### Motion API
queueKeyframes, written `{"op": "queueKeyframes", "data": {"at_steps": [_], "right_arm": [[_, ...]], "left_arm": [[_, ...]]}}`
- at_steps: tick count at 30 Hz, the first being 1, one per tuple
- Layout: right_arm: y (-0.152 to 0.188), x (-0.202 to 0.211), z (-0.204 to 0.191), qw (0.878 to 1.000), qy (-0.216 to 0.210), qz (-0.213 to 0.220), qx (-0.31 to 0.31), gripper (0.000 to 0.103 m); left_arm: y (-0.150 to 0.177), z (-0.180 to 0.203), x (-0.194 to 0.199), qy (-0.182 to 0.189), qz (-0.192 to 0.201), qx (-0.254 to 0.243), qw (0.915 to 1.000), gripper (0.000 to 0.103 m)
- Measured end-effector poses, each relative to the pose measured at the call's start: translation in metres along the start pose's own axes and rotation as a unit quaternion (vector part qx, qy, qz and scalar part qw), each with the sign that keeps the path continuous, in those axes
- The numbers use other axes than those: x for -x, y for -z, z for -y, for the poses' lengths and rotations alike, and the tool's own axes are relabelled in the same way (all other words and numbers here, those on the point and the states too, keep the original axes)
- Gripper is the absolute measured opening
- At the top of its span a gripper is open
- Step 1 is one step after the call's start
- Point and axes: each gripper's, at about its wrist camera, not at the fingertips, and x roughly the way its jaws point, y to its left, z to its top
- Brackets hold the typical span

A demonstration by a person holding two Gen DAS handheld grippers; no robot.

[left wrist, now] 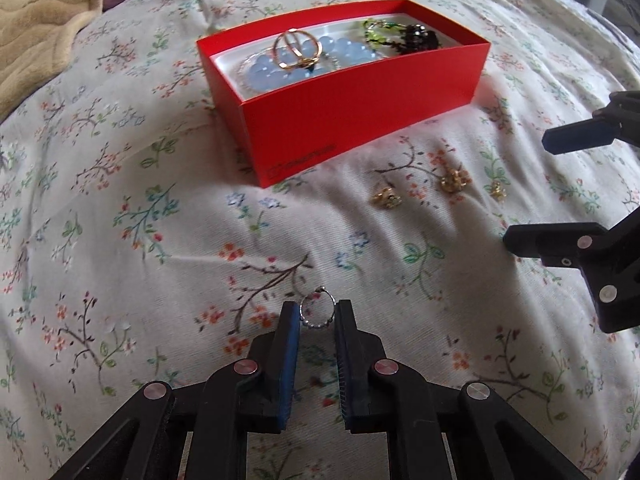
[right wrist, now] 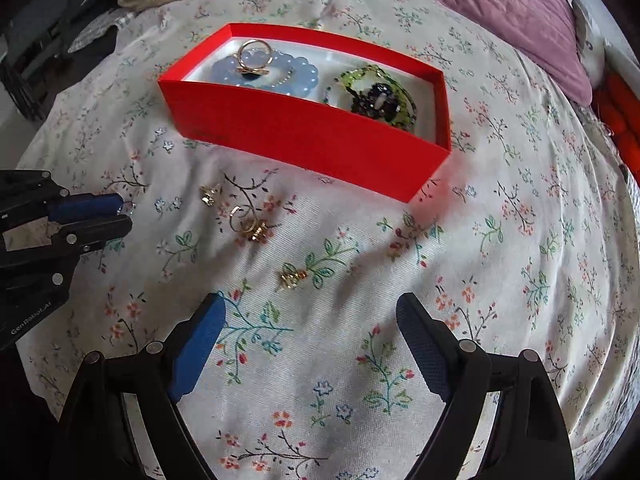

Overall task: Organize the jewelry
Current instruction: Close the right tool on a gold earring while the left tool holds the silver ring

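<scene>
While the left claw (left wrist: 317, 312) is clamped on a small silver beaded ring (left wrist: 317, 310), pinched between its blue pads, what matters for the coming move is where the red box (left wrist: 360, 108) lies from it: straight ahead and farther off across the flowered bedspread (left wrist: 140, 240), slightly to the right in the left wrist view. The box's long axis runs from near left to far right, so its long near wall faces the claw and the ring would have to pass over that wall to go in. Inside the box a blue bead bracelet (left wrist: 280, 66) with a gold ring (left wrist: 294, 50) resting on it fills the left part, and a green bracelet (left wrist: 380, 32) and a black beaded piece (left wrist: 420, 38) fill the right.

The right claw (right wrist: 312, 320) stands wide apart and holds nothing. Three gold pieces lie loose on the bedspread between it and the box: one gold ring nearest the claw (right wrist: 292, 276), a coiled gold ring (right wrist: 250, 224) beyond it and to the left, and a small gold piece (right wrist: 210, 194) farther left still. All three lie nearer the right claw than the left, so my judgement is that the right hand is better placed for them while the left carries its ring to the box.
</scene>
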Motion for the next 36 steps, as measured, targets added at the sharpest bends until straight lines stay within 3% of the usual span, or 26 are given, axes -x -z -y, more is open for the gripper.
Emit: {"op": "queueKeyframes", "data": {"at_steps": [6,13,20,33,36], "right_arm": [[-0.013,-0.004,-0.019,1.000,-0.010,0.007,0.000,0.085],[-0.025,-0.017,-0.025,1.000,-0.011,0.000,-0.014,0.060],[-0.027,-0.017,-0.026,1.000,-0.020,0.001,-0.022,0.043],[-0.028,-0.015,-0.027,0.999,-0.033,-0.007,-0.025,0.017],[-0.026,-0.012,-0.024,0.999,-0.038,-0.006,-0.032,0.016]], "left_arm": [[0.002,-0.007,0.002,-0.005,-0.004,0.006,1.0000,0.012],[0.004,-0.014,0.002,-0.004,-0.010,0.019,0.9998,0.012],[0.004,-0.018,0.001,-0.006,-0.013,0.026,0.9996,0.012],[0.004,-0.020,0.001,-0.008,-0.014,0.034,0.9993,0.012],[0.004,-0.020,0.001,-0.009,-0.014,0.035,0.9993,0.012]]}}
